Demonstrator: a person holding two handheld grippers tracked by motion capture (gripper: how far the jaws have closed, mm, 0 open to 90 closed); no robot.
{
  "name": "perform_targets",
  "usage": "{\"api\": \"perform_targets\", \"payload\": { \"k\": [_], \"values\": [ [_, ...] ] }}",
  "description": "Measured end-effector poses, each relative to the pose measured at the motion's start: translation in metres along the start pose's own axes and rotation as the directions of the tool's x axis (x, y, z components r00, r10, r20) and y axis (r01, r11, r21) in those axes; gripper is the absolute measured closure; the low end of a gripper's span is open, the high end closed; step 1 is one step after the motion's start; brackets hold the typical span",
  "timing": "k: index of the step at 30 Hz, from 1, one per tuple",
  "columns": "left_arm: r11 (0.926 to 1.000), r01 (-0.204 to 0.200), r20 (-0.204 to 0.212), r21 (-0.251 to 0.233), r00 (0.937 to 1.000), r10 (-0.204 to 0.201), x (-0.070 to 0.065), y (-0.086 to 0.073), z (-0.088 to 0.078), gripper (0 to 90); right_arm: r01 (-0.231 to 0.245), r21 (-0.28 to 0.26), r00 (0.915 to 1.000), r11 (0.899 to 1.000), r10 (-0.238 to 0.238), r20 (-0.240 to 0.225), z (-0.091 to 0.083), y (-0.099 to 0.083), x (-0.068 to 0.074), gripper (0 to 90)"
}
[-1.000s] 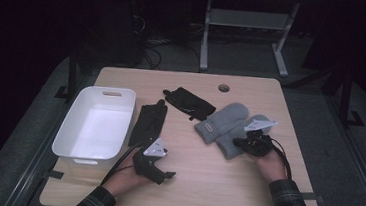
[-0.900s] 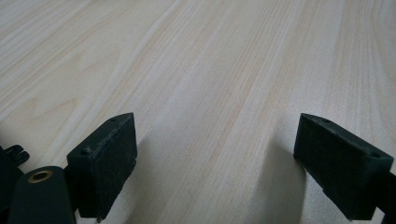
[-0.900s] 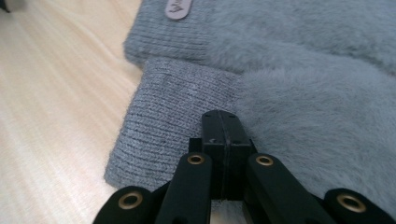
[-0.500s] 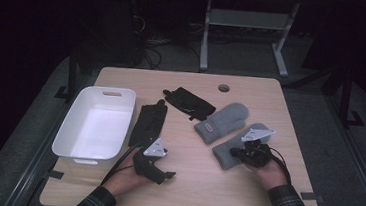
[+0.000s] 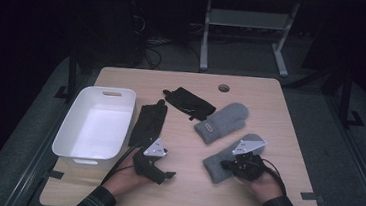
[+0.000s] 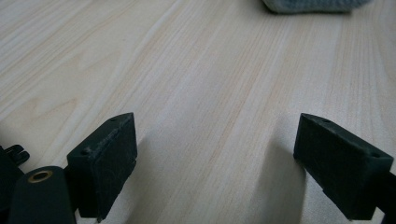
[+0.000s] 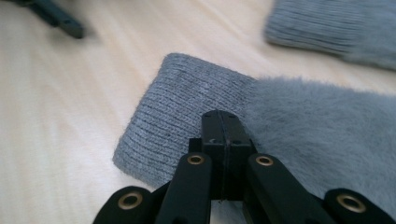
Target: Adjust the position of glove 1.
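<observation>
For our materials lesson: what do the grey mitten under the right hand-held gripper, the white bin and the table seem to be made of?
Grey mitten: knitted yarn, probably wool or acrylic; ribbed cuff, fuzzy body.
White bin: likely moulded plastic; smooth, faintly glossy, rounded corners, cut-out handle.
Table: light wood or wood-look laminate; matt, with grain lines.
</observation>
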State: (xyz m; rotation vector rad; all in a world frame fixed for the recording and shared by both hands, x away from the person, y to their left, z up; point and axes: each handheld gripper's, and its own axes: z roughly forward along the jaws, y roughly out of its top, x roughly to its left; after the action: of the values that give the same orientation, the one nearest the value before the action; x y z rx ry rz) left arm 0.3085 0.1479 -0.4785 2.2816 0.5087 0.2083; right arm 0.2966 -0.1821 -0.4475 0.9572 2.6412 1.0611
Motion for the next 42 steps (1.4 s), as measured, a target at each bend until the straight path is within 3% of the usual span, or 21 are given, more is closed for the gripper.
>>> {"api": "perform_targets", "payload": {
  "k": [5, 7, 10, 14, 18, 24, 28, 31, 42],
  "values": [
    [1.0, -0.004, 0.0, 0.003, 1.0, 0.004, 0.0, 0.0, 0.0, 12.3, 0.043, -0.014, 0.9987, 0.999, -0.044, -0.028, 0.0, 0.004, 0.014, 90.0],
    [1.0, -0.004, 0.0, 0.003, 1.0, 0.004, 0.0, 0.0, 0.0, 12.3, 0.046, -0.028, 0.9986, 0.999, -0.047, -0.026, -0.002, 0.005, 0.013, 90.0],
    [1.0, 0.0, 0.0, 0.0, 1.0, 0.0, 0.0, 0.0, 0.0, 12.3, 0.031, -0.061, 0.9995, 0.998, -0.031, -0.001, -0.011, 0.007, 0.004, 90.0],
    [1.0, -0.003, 0.0, 0.004, 1.0, 0.003, 0.0, 0.0, 0.0, 12.3, -0.019, -0.089, 0.9976, 0.996, 0.025, 0.065, -0.019, 0.006, -0.027, 90.0],
    [1.0, 0.004, 0.0, 0.002, 1.0, -0.004, 0.0, 0.0, 0.0, 12.3, -0.068, -0.119, 0.9869, 0.991, 0.084, 0.138, -0.024, 0.005, -0.055, 90.0],
    [1.0, 0.004, 0.0, 0.003, 1.0, -0.004, 0.0, 0.0, 0.0, 12.3, -0.129, -0.118, 0.9595, 0.985, 0.154, 0.236, -0.026, 0.0, -0.093, 90.0],
    [1.0, 0.003, 0.0, 0.004, 1.0, -0.003, 0.0, 0.0, 0.0, 12.3, -0.147, -0.109, 0.9438, 0.983, 0.173, 0.282, -0.027, -0.009, -0.108, 90.0],
    [1.0, 0.004, 0.0, 0.003, 1.0, -0.004, 0.0, 0.0, 0.0, 12.3, -0.167, -0.097, 0.9379, 0.981, 0.188, 0.291, -0.029, -0.017, -0.114, 90.0],
    [1.0, 0.003, 0.001, 0.005, 1.0, -0.003, 0.0, 0.001, 0.0, 12.3, -0.176, -0.047, 0.9463, 0.983, 0.182, 0.267, -0.02, -0.025, -0.119, 90.0]
  ]
}}
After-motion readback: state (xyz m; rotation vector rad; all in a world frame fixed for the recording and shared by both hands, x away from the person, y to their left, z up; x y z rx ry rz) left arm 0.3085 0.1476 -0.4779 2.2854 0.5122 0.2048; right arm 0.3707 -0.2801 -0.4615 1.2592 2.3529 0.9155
